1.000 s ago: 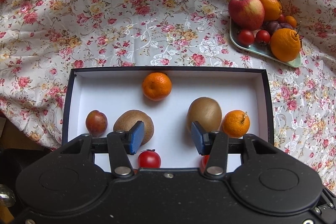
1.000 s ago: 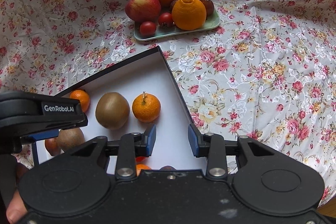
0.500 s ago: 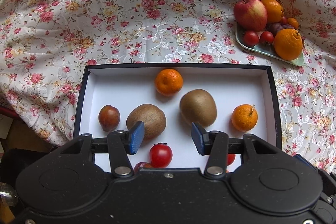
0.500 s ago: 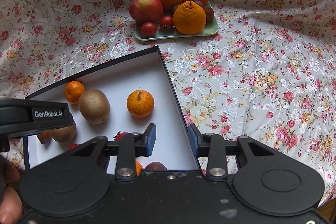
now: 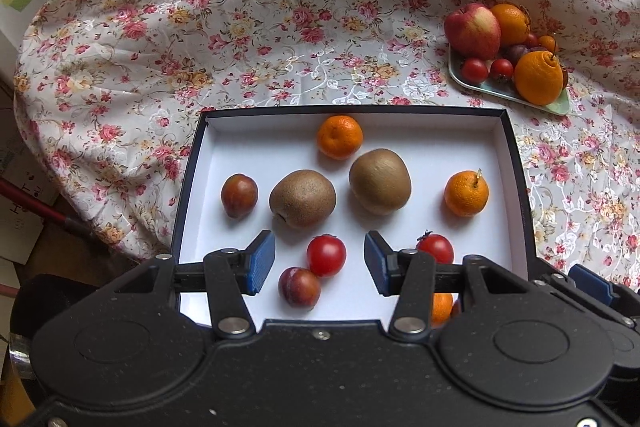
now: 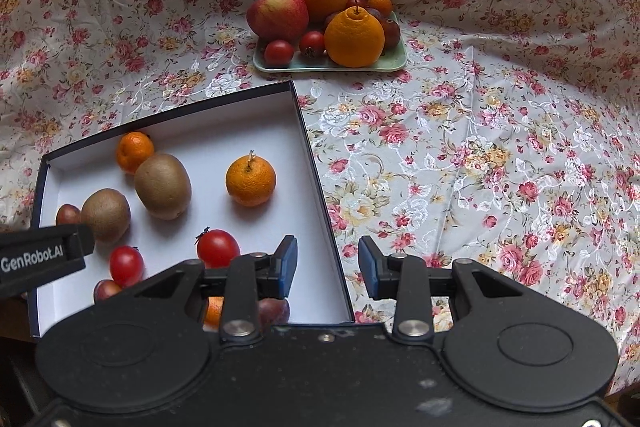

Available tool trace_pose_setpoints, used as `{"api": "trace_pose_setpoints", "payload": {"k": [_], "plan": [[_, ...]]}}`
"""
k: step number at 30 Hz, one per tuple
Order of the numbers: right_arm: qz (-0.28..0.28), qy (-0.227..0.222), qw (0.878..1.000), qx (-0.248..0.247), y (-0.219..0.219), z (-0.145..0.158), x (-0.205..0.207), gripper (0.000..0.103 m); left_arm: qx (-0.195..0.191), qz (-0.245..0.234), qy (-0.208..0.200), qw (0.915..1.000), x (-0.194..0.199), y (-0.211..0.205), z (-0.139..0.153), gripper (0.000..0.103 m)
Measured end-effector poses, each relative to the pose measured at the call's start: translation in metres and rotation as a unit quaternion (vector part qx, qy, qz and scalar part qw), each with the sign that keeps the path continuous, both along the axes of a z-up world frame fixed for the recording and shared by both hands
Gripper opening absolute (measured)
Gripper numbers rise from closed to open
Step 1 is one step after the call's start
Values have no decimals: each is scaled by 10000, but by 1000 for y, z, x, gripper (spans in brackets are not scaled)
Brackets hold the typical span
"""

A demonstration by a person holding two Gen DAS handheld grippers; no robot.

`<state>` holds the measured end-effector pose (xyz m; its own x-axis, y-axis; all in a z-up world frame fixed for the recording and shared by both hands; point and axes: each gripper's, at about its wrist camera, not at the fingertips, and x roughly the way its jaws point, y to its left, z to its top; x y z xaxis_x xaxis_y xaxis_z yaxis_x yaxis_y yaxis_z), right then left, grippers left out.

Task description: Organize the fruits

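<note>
A dark-rimmed white box (image 5: pixel 516 163) (image 6: pixel 316 163) lies on the floral cloth. Inside it are two kiwis (image 5: pixel 302 198) (image 6: pixel 162 185), two mandarins (image 5: pixel 340 137) (image 6: pixel 251 180), cherry tomatoes (image 5: pixel 326 255) (image 6: pixel 218 248) and small plums (image 5: pixel 239 195). My left gripper (image 5: pixel 319 263) hangs open above the box's near edge, nothing between its fingers. My right gripper (image 6: pixel 328 269) is open over the box's right wall, empty. A pale green plate (image 5: pixel 558 103) (image 6: pixel 396 61) at the back carries an apple (image 6: pixel 277 12), oranges (image 6: pixel 354 37), tomatoes and plums.
Floral cloth (image 6: pixel 500 147) covers the table and rises in folds at the back. The table's left edge drops off to boxes and a red pole (image 5: pixel 36 203). The left gripper's body (image 6: pixel 44 257) shows at the left of the right wrist view.
Both grippers have pulled back and up from the box, so more of the box and its near fruits show. The jaws stay open; no fruit moved.
</note>
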<state>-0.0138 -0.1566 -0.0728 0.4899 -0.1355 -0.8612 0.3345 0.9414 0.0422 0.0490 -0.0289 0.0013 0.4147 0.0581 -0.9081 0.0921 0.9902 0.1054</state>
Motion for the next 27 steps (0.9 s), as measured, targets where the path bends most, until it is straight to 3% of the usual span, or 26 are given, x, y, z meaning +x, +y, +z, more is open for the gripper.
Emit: {"api": "trace_pose_setpoints", "payload": {"k": [27], "plan": [[315, -238, 9991, -131, -12, 18, -70, 37, 275, -152, -467, 9984, -78, -2, 24, 55]]}}
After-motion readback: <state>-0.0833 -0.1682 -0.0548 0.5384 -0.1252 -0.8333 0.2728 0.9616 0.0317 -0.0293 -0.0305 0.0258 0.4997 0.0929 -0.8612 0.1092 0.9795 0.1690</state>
